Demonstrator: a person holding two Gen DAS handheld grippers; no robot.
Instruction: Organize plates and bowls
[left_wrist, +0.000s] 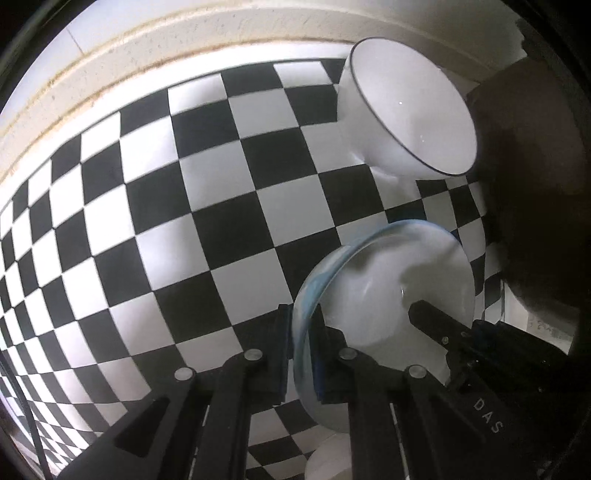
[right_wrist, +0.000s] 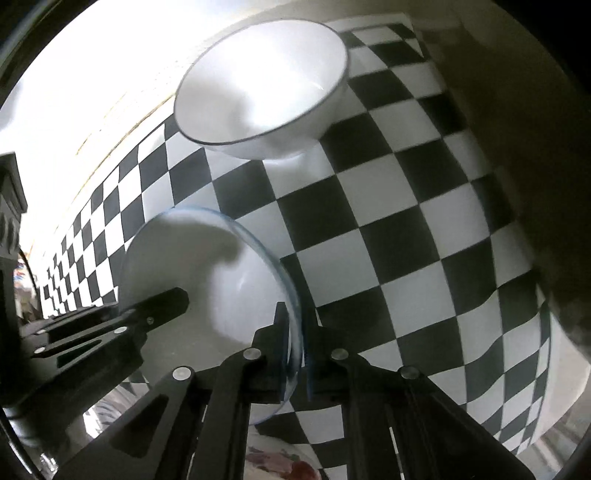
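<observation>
Gripping blue-rimmed bowl (left_wrist: 388, 280), "DAS" hand-held gripper (right_wrist: 295, 350).

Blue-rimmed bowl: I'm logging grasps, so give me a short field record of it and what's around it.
held item: blue-rimmed bowl, tilted, off the cloth
left tongs: shut on its rim
right tongs: shut on the opposite rim
other bowl: black-rimmed bowl, ungripped, farther along the checkered cloth
below: patterned plate, partly hidden

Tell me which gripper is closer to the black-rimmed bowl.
Right, probably: the black-rimmed bowl sits just ahead of the right gripper, farther ahead-right of the left gripper. Both grip the blue-rimmed bowl.
</observation>
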